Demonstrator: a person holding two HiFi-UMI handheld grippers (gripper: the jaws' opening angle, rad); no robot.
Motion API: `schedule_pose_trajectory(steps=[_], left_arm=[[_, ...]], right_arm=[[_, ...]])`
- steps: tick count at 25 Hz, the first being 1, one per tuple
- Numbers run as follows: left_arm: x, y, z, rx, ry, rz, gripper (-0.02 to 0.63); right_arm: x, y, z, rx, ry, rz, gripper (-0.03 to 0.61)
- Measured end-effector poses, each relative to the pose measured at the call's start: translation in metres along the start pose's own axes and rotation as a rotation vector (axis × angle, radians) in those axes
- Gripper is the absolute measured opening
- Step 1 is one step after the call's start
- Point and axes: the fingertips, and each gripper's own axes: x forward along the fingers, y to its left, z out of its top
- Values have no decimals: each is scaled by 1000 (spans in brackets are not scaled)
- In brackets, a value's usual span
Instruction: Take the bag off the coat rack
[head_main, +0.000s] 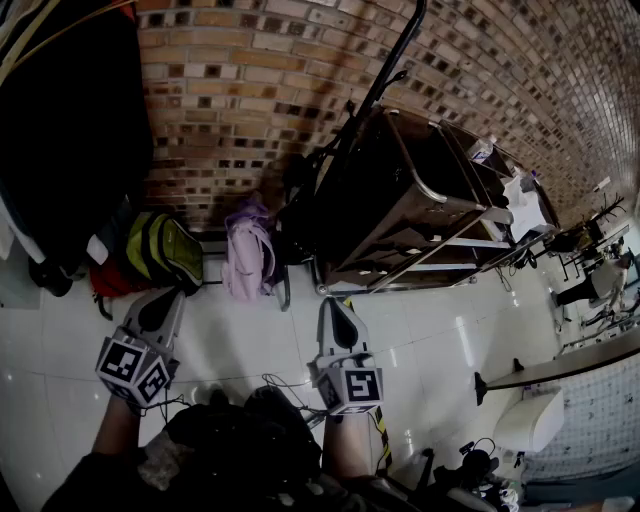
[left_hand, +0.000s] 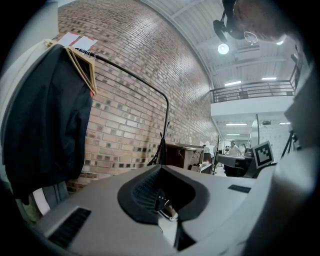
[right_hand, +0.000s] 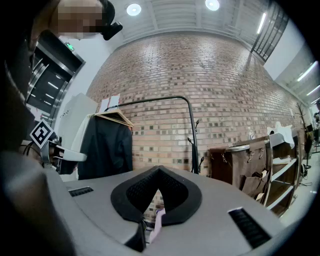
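Both grippers are closed and hold nothing. The left gripper and the right gripper point toward the foot of the coat rack. There a lilac bag sits low by the brick wall, untouched, near a yellow-green bag.

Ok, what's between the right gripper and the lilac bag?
Head view: white floor and a dark rack foot separate the right gripper from the lilac bag.
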Motion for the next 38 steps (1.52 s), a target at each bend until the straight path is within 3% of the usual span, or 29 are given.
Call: schedule_pose_trajectory(steps=[9, 15, 23, 27, 38], left_arm=[[3, 24, -6, -7, -14, 38, 40], [29, 48, -11, -29, 0, 99, 40], [118, 67, 0, -26, 18, 125, 40], [166, 69, 16, 6, -21, 114, 40], [267, 85, 34, 3, -10, 188, 40]], right_arm=[[21, -20, -3, -1, -60, -48, 31], [72, -46, -3, -7, -94, -36, 31], [162, -106, 0, -6, -115, -25, 31], [206, -141, -1, -4, -102, -9, 31], [307, -220, -16, 33, -70, 32, 32]])
